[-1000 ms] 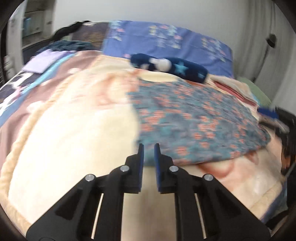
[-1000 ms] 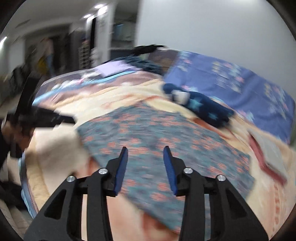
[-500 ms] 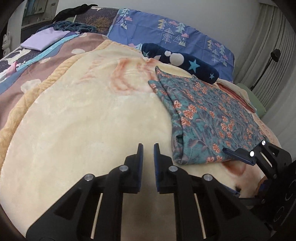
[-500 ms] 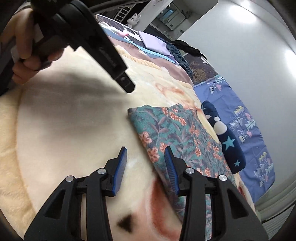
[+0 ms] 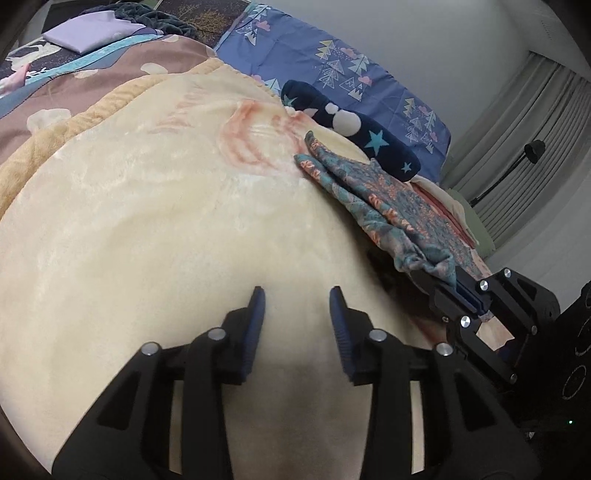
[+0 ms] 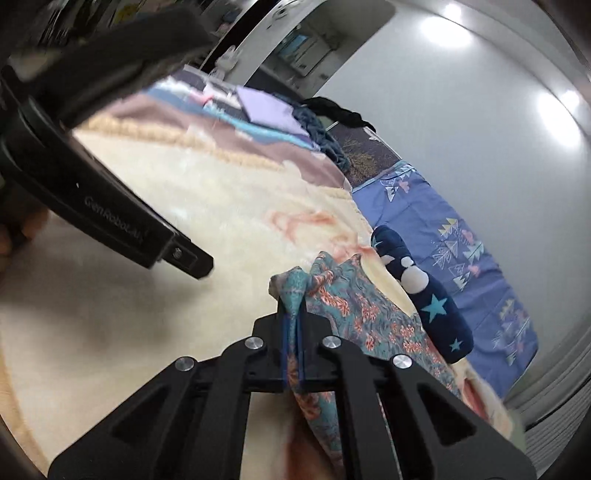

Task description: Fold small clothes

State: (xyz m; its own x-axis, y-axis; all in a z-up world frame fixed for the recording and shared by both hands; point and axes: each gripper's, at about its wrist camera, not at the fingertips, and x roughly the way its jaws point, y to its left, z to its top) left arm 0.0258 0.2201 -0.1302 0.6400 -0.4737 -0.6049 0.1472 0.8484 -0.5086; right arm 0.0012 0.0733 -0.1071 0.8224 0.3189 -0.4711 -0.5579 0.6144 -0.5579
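A teal floral garment [image 5: 384, 206] lies folded on the cream blanket [image 5: 166, 221] at the right; it also shows in the right wrist view [image 6: 354, 306]. My right gripper [image 6: 293, 314] is shut on the garment's near corner and lifts it a little; it shows in the left wrist view [image 5: 448, 286] at the right. My left gripper [image 5: 297, 295] is open and empty over bare blanket, left of the garment. It appears in the right wrist view [image 6: 184, 254] at the upper left.
A navy star-patterned plush [image 5: 354, 129] lies behind the garment. A blue tree-print pillow [image 5: 332, 62] is at the head of the bed. A folded lilac cloth [image 5: 88, 33] and dark clothes sit far left. Folded clothes [image 5: 458, 210] lie at the right edge.
My right gripper has shut on the garment's near corner and raised it. My left gripper has opened and moved closer to the blanket.
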